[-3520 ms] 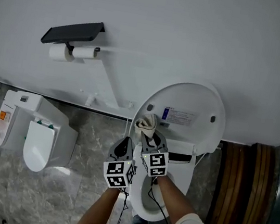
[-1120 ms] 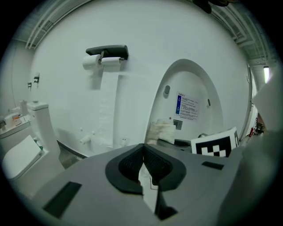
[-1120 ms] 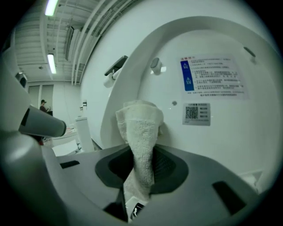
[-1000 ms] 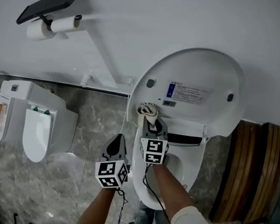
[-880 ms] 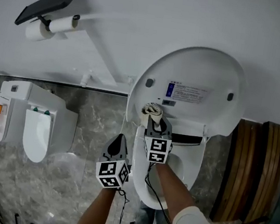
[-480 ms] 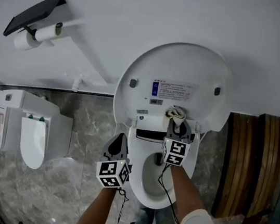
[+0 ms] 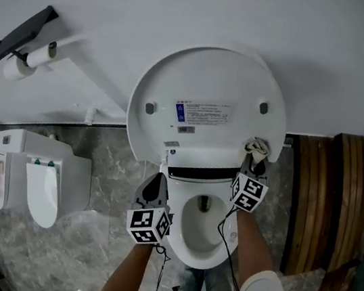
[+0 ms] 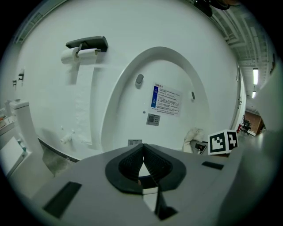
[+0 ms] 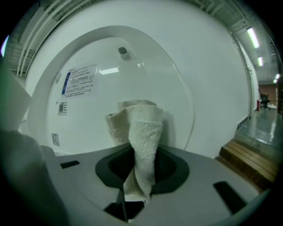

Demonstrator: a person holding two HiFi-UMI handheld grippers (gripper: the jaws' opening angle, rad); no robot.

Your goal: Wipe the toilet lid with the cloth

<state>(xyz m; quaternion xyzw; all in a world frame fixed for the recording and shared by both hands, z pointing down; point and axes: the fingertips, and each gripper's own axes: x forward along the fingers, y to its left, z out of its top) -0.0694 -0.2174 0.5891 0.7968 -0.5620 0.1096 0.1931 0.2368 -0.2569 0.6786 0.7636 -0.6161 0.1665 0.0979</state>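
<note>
The white toilet lid (image 7: 212, 84) stands raised against the wall, its underside with a printed label (image 7: 203, 112) facing me. My right gripper (image 7: 256, 158) is shut on a folded white cloth (image 7: 258, 146), which rests against the lid's lower right edge. In the right gripper view the cloth (image 9: 138, 132) sticks up from the closed jaws in front of the lid (image 9: 110, 79). My left gripper (image 7: 156, 184) is shut with nothing in it and hangs by the bowl's left side, away from the lid. The left gripper view shows the lid (image 8: 154, 97) ahead and the cloth (image 8: 193, 137) at lower right.
The toilet bowl (image 7: 199, 230) lies open below the lid. A toilet paper roll (image 7: 27, 61) under a dark shelf hangs on the wall at upper left. A white bin-like unit (image 7: 43, 178) stands on the marble floor at left. Wooden panelling (image 7: 321, 198) rises at right.
My right gripper has carried the cloth from the lid's lower left edge across its bottom to the lower right edge. The left gripper has barely shifted in view.
</note>
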